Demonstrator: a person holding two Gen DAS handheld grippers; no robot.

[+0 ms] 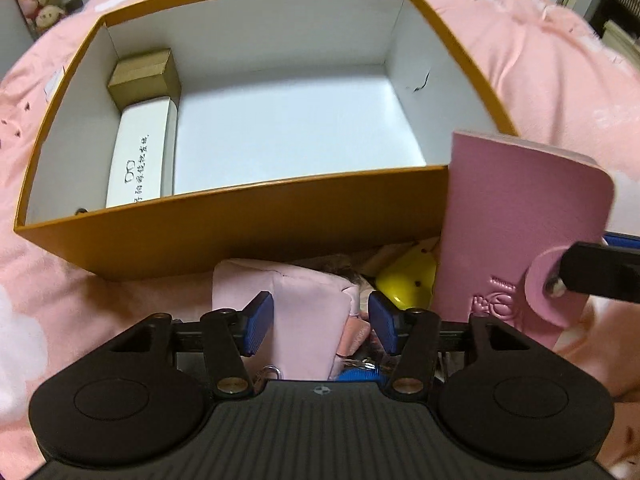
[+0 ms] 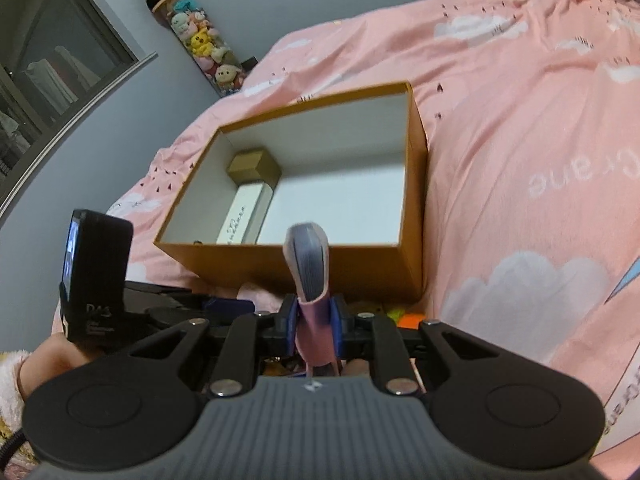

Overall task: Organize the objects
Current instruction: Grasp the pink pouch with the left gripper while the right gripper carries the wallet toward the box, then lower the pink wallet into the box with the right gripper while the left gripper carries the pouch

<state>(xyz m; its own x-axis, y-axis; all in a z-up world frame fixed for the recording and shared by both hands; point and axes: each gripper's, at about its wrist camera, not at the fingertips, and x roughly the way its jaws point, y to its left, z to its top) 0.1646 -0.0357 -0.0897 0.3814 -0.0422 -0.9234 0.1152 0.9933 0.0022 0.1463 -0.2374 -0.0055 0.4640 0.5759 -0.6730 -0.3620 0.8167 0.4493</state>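
An orange cardboard box [image 1: 240, 220] [image 2: 360, 268] with a white inside stands open on the bed. In its left end lie a small brown box [image 1: 144, 76] [image 2: 252, 168] and a long white box with black writing [image 1: 140, 152] [image 2: 244, 216]. My left gripper [image 1: 320, 322] hangs open just in front of the box, above a pale pink pouch [image 1: 308, 300]; its pads do not press on it. My right gripper [image 2: 314, 324] is shut on a pink snap wallet [image 2: 308, 264] [image 1: 520, 220], held upright by the box's near right corner.
A yellow rounded object [image 1: 408, 280], a blue item [image 1: 356, 376] and a metal ring [image 1: 272, 372] lie in the pile under my left gripper. The pink bedspread [image 2: 520, 140] surrounds the box. Plush toys [image 2: 200, 44] hang on the far wall. A fluffy sleeve [image 2: 12, 376] shows at the lower left.
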